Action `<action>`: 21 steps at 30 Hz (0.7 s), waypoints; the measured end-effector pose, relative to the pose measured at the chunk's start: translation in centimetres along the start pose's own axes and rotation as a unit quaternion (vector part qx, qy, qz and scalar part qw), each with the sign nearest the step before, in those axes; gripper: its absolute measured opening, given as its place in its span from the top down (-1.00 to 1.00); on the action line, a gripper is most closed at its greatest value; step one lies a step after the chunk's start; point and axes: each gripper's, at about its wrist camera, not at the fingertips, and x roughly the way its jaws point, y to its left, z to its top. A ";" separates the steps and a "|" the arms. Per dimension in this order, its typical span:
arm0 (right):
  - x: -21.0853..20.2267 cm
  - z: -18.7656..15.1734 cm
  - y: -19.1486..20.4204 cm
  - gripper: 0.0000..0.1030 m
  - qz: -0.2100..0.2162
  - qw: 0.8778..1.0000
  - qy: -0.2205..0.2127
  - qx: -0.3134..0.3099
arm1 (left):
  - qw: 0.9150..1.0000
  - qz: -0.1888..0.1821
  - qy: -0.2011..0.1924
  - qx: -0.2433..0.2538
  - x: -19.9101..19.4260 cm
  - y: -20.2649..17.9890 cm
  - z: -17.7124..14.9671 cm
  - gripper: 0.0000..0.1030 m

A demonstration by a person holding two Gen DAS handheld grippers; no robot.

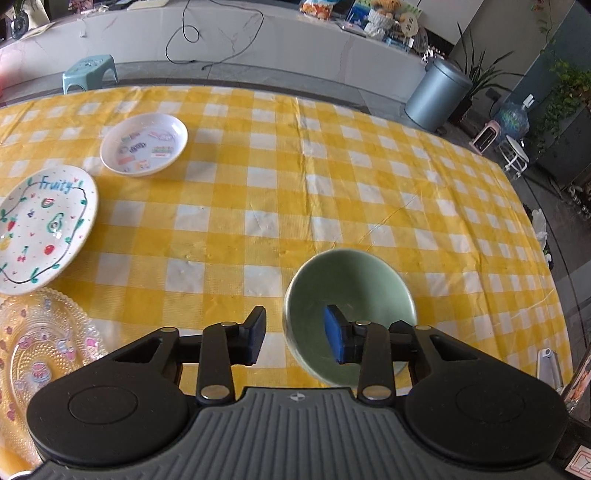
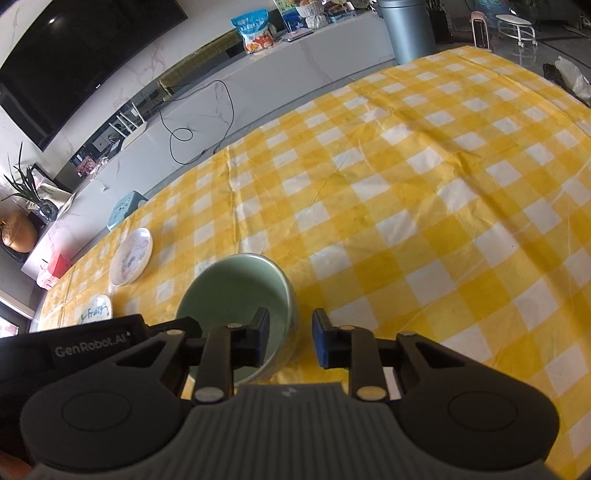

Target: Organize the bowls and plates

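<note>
Straddling the pale green glazed ceramic bowl (image 1: 351, 295) rim, both grippers (image 1: 295, 334) (image 2: 290, 341) stand apart, unclamped; it looks stiff, slippery, breakable.

The word "fruity" runs in blue hand-lettering along the top of a white plate (image 1: 42, 230) painted with fruit, lying on a yellow checked tablecloth (image 1: 295, 177); the right wrist view catches the same lettering on the plate's visible sliver. "GenRobot_AI" stands in pale letters on the black body of the left gripper (image 2: 90, 349), seen from the right wrist. Stickers on a second plate (image 1: 144, 144) and print on a blue snack bag (image 2: 255, 31) are too small to read.
</note>
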 end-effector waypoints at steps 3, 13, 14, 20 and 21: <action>0.8 0.1 0.0 0.63 -0.004 1.000 0.006 0.003 | 1.000 0.002 0.010 0.001 0.8 0.0 0.1 0.41; 2.3 0.1 0.3 0.79 -0.009 1.000 0.015 0.007 | 1.000 0.011 0.019 0.018 1.8 -0.5 0.5 0.68; 2.3 0.1 0.4 0.80 -0.010 1.000 0.014 0.007 | 1.000 0.013 0.019 0.021 1.8 -0.5 0.5 0.74; 2.1 0.0 0.2 0.82 -0.012 1.000 0.022 0.017 | 0.999 0.015 0.016 0.025 1.2 -0.6 0.4 0.81; 2.0 -0.1 0.1 0.83 -0.010 0.999 0.023 0.020 | 0.999 0.015 0.014 0.026 1.0 -0.7 0.3 0.82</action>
